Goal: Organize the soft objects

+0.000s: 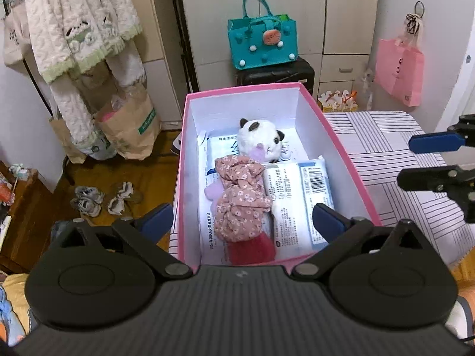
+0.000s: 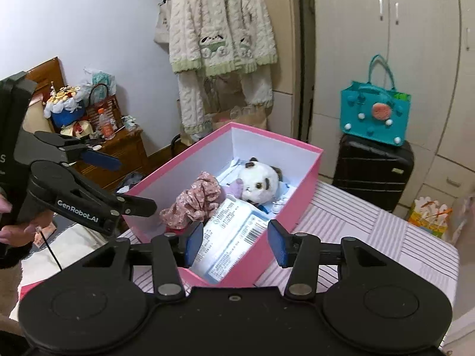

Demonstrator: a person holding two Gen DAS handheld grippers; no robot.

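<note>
We hold the left gripper (image 1: 242,221) just over the near end of the pink box (image 1: 341,148), its jaws spread wide and empty, one pad outside the left wall and one inside the right. The right gripper (image 2: 234,244) hangs at the box's near corner, likewise parted and holding nothing. Inside, the soft items lie packed: a floral fabric bundle (image 1: 240,201) over something red, wipe packs (image 1: 297,201) flat beside it, and a panda plush (image 1: 261,142) at the far end, probably laid flat so everything fits below the rim. The box sits on the striped bench (image 1: 400,160). We judge packing nearly complete; no lid is visible.
</note>
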